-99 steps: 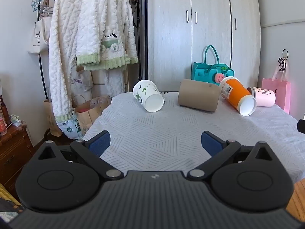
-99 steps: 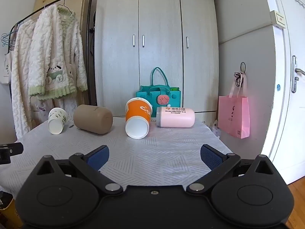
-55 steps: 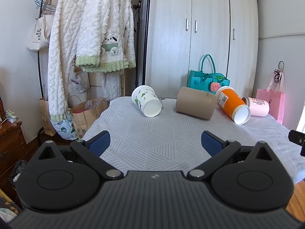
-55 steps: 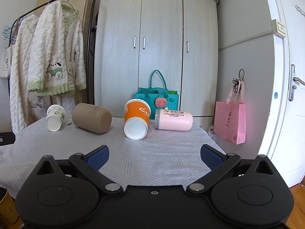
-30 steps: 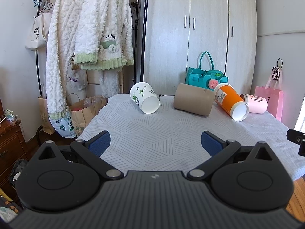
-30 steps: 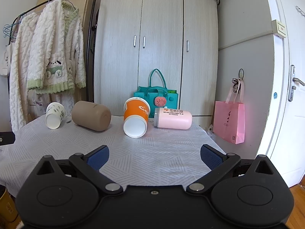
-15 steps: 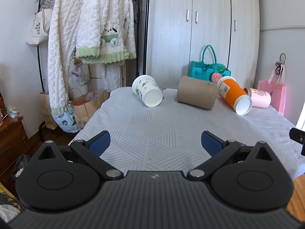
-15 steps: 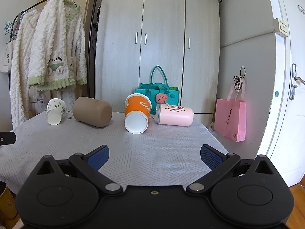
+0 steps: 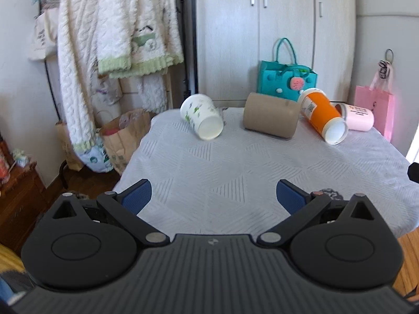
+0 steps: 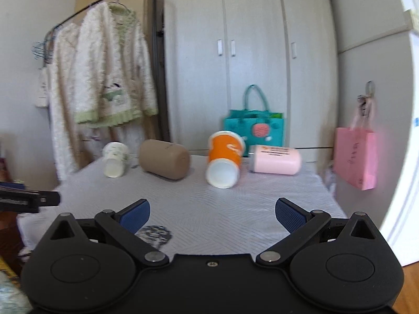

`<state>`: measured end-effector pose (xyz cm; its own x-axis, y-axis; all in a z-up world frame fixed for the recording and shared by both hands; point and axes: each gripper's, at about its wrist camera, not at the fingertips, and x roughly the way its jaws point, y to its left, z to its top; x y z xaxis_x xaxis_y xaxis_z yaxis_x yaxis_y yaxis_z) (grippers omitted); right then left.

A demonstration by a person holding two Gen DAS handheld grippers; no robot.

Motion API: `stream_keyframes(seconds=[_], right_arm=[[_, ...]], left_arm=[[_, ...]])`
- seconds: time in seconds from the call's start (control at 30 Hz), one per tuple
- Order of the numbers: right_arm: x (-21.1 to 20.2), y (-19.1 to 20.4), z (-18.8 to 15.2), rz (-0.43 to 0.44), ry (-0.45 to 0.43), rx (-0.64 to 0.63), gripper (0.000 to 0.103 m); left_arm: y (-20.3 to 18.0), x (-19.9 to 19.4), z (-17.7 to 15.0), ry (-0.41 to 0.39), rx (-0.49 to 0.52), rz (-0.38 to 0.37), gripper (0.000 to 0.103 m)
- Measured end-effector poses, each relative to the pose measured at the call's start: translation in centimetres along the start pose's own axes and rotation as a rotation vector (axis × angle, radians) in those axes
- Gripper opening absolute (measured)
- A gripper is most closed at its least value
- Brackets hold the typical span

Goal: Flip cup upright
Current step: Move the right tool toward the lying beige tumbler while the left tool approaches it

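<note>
Four cups lie on their sides along the far edge of a table with a white patterned cloth (image 9: 235,172): a white cup with green prints (image 9: 202,116), a brown cup (image 9: 271,121), an orange cup (image 9: 323,116) and a pink cup (image 9: 357,116). In the right wrist view the same row shows: white cup (image 10: 115,159), brown cup (image 10: 164,162), orange cup (image 10: 224,159), pink cup (image 10: 275,160). My left gripper (image 9: 212,198) is open and empty over the near table edge. My right gripper (image 10: 212,216) is open and empty, well short of the cups.
A teal bag (image 9: 286,81) stands behind the cups against a grey wardrobe (image 9: 275,34). A pink bag (image 10: 356,157) hangs at the right. A clothes rack with white fluffy garments (image 9: 115,34) and paper bags (image 9: 123,136) stands left of the table.
Both grippers have moved forward and a little higher toward the table; the cups look larger. Both stay open and empty. The cups have not moved.
</note>
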<state>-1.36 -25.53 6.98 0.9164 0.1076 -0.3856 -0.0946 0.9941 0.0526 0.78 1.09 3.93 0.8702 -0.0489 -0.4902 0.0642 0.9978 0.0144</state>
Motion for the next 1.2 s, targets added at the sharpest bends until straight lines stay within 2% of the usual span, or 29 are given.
stream_keyframes(seconds=[0.07,0.13,0.37,0.53,0.63,0.93,1.03,1.2], right_arm=[[-0.3,-0.4,1.0,0.081,0.013,-0.002,0.103],[-0.4,-0.4,2.0,0.127,0.018,-0.026,0.103],[1.2,1.0,5.1,0.213,0.062,-0.136,0.103],[3.4,1.6,7.0,0.294,0.093,-0.181,0.103],[5.3,2.1,8.1,0.316,0.095,-0.234,0.103],[12.7,4.3,8.7,0.388,0.158,-0.427,0.103],[14.8,5.5,8.5,0.384,0.161,-0.539,0.103],[18.2,6.8,8.6,0.378,0.201,-0.676,0.103]], left_arm=[[0.3,-0.2,1.1,-0.004,0.010,-0.018,0.103],[0.4,-0.2,2.3,0.004,0.013,-0.037,0.103],[1.0,1.6,6.4,0.045,-0.001,-0.147,0.103],[0.7,3.7,8.6,0.045,0.021,-0.162,0.103],[0.9,6.0,9.6,0.066,-0.020,-0.193,0.103],[1.6,13.2,9.3,0.137,-0.153,-0.296,0.103],[1.6,15.0,8.9,0.150,-0.198,-0.334,0.103],[1.2,17.3,8.7,0.139,-0.225,-0.354,0.103]])
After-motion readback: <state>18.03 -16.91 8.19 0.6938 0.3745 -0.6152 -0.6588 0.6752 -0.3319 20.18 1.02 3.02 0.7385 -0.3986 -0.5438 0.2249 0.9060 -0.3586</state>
